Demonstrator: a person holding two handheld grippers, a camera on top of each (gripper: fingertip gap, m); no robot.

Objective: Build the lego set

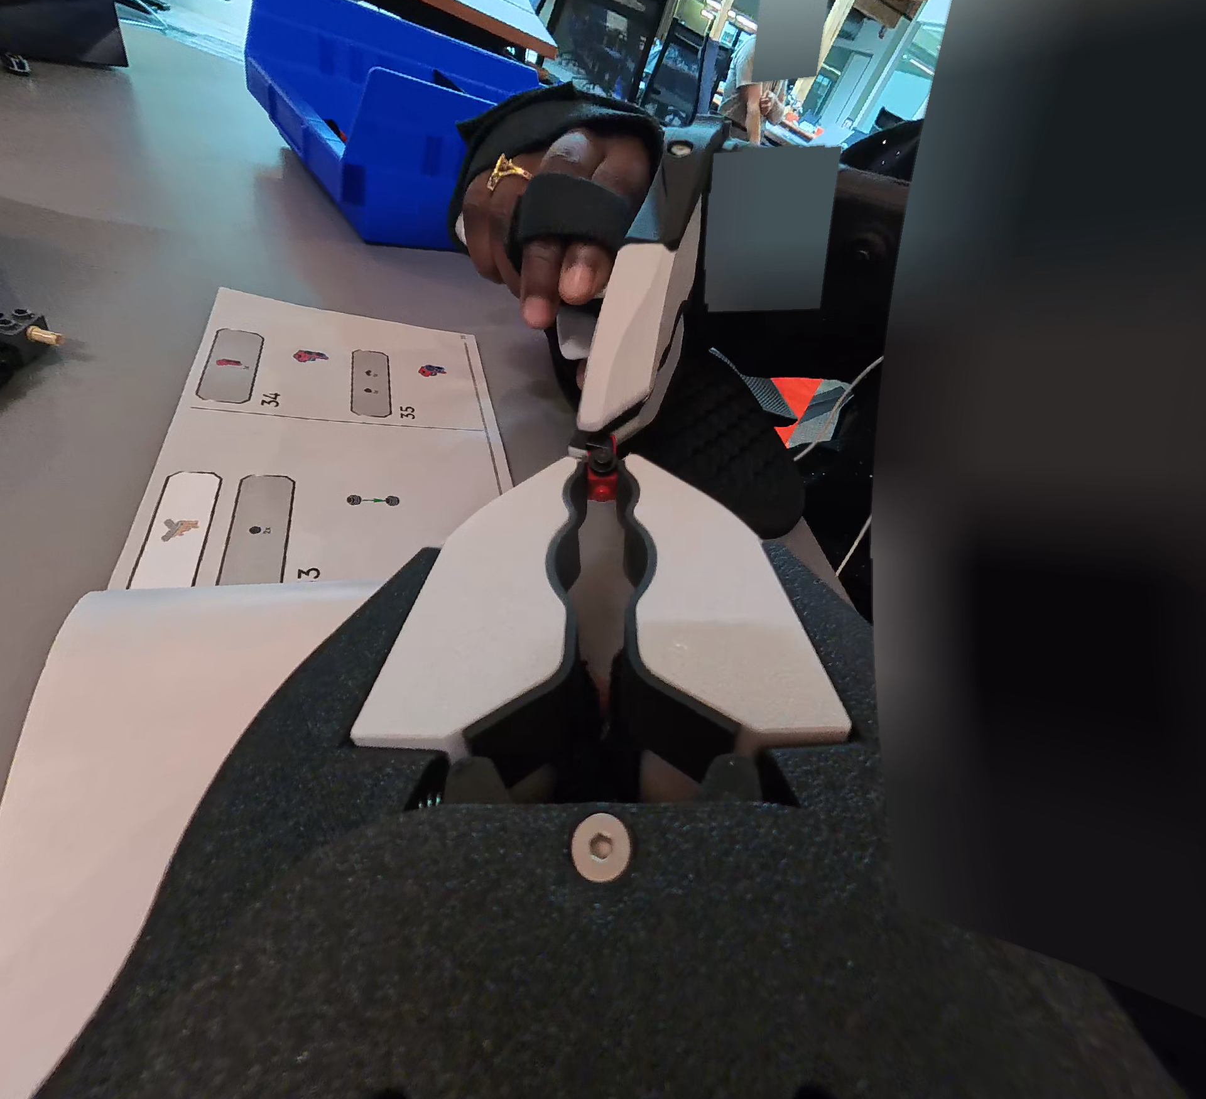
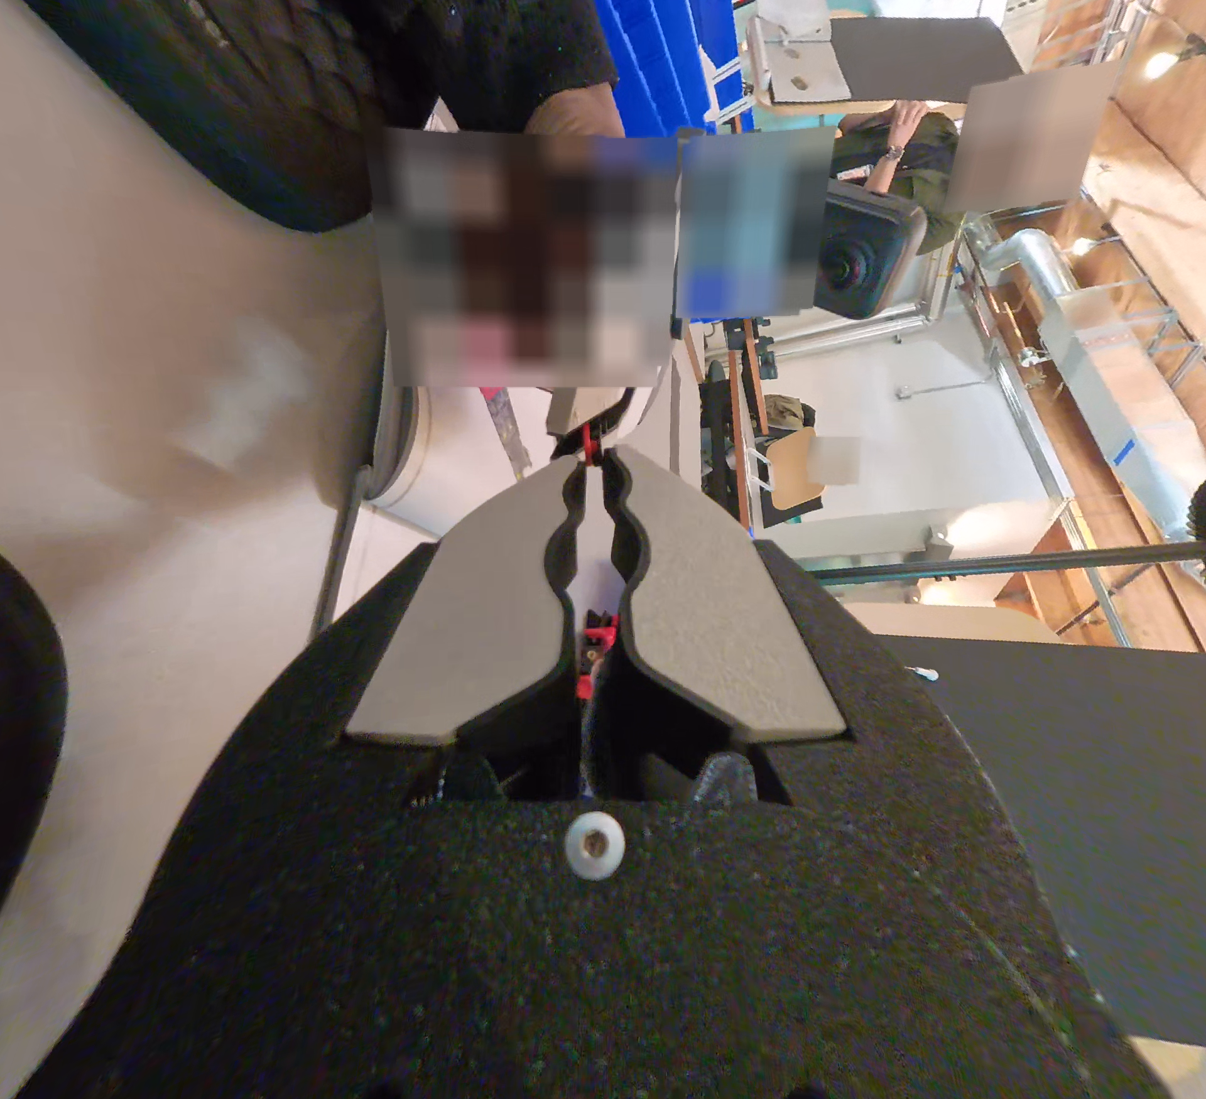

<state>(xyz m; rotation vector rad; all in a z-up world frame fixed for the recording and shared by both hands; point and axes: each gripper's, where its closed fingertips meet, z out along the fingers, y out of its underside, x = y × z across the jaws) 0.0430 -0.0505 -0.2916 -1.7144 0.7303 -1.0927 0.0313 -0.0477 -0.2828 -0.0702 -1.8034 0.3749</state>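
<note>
Blue bin [image 1: 365, 108] blocks the far side; instruction sheet [image 1: 313, 448] lies flat left

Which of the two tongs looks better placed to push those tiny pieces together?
Probably the right tongs: they come down from above gripping a black piece, while the left tongs steady the red piece beneath.

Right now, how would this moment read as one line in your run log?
left gripper: shut on red lego piece | right gripper: shut on small black part | tips meeting, joining pieces above instruction sheet
</note>
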